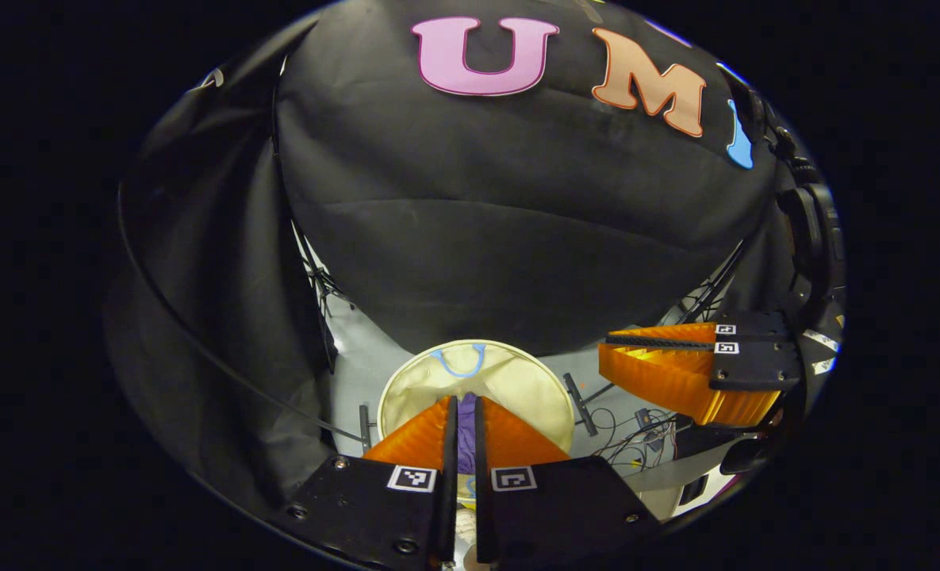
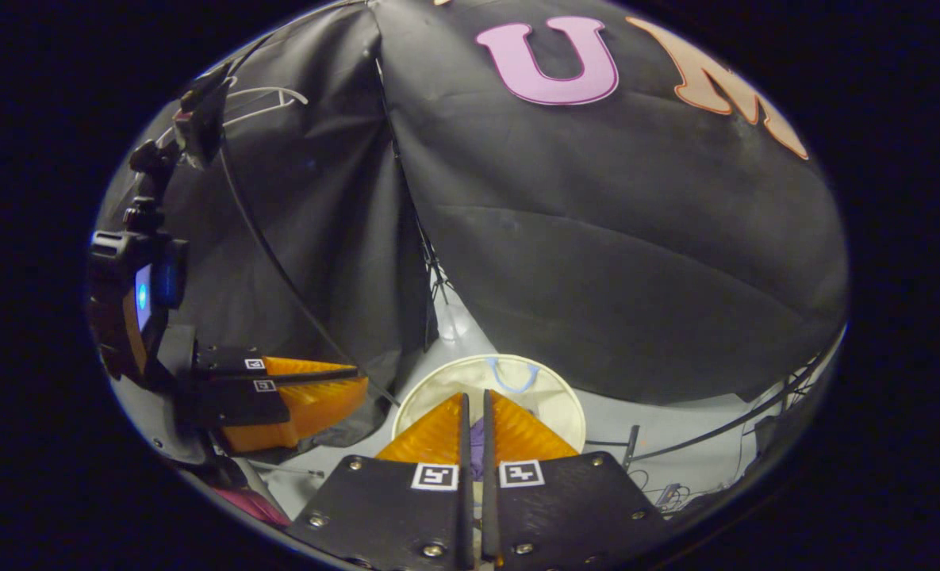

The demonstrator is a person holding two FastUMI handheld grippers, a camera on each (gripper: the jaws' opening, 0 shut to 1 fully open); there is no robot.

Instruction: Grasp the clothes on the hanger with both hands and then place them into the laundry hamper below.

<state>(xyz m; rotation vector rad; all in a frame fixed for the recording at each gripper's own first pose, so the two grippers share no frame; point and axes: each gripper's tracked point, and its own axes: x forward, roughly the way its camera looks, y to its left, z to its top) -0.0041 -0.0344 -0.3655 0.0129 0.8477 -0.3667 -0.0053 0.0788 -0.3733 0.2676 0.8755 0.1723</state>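
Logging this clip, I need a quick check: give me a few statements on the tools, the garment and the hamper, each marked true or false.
1. The left tool grips purple cloth. True.
2. The laundry hamper lies below both tools. True.
3. The right tool is wide open. False: its fingers are nearly together on the purple cloth.
4. The hamper is black. False: it is cream with a blue handle.
5. A white hanger hangs bare. True.
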